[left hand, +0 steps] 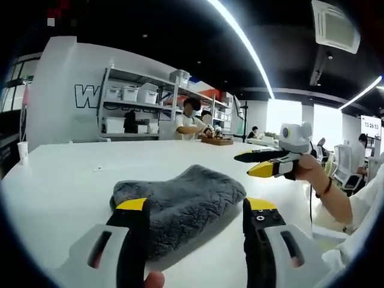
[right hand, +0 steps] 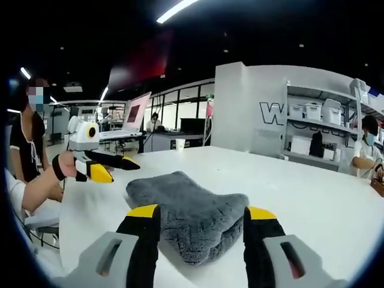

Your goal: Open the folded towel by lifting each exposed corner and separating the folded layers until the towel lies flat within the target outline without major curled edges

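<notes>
At the bottom of the left gripper view, the left gripper (left hand: 195, 207) is seen with its jaws spread wide, nothing pinched between them. The folded grey towel (left hand: 180, 207) is framed just beyond the tips at lower centre, lying on the white table (left hand: 66, 180). At the right of the same frame, the right gripper (left hand: 255, 163) is held in a hand (left hand: 309, 171) above the table, its yellow-tipped jaws parted at the tips and empty.

In the right gripper view the same jaws rise from the bottom, spread, with the towel (right hand: 192, 216) between and beyond them at lower centre. The left gripper (right hand: 117, 168) is seen at the left of the frame, held clear of the cloth.

No target outline can be made out on the table. The towel is thick and plush, so several layers are likely to be caught together if a corner is pinched too deep, and the whole bundle would then be dragged rather than opened. A shallow pinch may slip off the pile.

Far back, shelving with bins (left hand: 135, 96) is seen at upper centre, with people nearby.
</notes>
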`<state>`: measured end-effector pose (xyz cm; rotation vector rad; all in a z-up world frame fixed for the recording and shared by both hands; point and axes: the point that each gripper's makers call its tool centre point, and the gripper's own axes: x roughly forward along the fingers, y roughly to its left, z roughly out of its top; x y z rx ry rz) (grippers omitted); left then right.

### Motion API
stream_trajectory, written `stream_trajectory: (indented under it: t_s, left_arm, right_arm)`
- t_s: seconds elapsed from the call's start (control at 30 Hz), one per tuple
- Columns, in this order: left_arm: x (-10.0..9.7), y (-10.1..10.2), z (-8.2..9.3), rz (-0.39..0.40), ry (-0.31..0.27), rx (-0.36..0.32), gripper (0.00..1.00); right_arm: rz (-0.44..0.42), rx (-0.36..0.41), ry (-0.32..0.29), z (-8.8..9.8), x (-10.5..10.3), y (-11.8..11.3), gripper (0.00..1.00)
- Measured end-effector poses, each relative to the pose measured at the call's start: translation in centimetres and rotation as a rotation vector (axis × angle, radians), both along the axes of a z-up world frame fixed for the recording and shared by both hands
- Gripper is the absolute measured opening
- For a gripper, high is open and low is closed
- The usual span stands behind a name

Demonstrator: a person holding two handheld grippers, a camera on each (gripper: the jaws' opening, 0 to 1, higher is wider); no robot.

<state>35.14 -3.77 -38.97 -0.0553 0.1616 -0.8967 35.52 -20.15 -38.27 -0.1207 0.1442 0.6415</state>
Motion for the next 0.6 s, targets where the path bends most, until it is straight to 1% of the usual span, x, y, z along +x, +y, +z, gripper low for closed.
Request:
stream_trajectory:
  t_s: [0.07,0.1,0.2,0.33,0.4,0.5,0.6]
  left_arm:
    - [0.0,-0.1,0.0,-0.005,0.000,-0.001,0.62]
    - [0.0,-0.2,0.0,-0.012,0.001,-0.008,0.63]
    - [0.1,-0.2,0.2,-0.012,0.004,-0.021,0.63]
    - [0.1,-0.3,0.4,-0.013,0.000,-0.026,0.64]
    - [0.3,-0.3,0.4,-0.011,0.000,-0.025,0.64]
    - [0.3,-0.3,0.3,-0.016,0.001,-0.023,0.65]
    - [0.6,-0.1,0.2,-0.005,0.005,-0.025,0.65]
  right_arm:
    - [0.001,-0.003,0.002,0.0,0.2,0.1,0.52]
    - [0.005,0.012,0.020,-0.1,0.2,0.3,0.52]
    - [0.006,-0.007,-0.004,0.1,0.4,0.6,0.51]
    - [0.007,-0.003,0.005,0.1,0.7,0.7,0.51]
    - [0.006,0.003,0.003,0.2,0.8,0.8,0.51]
    - [0.012,-0.015,-0.010,0.2,0.9,1.0,0.50]
    - [0.011,-0.011,-0.008,0.3,1.0,1.2,0.50]
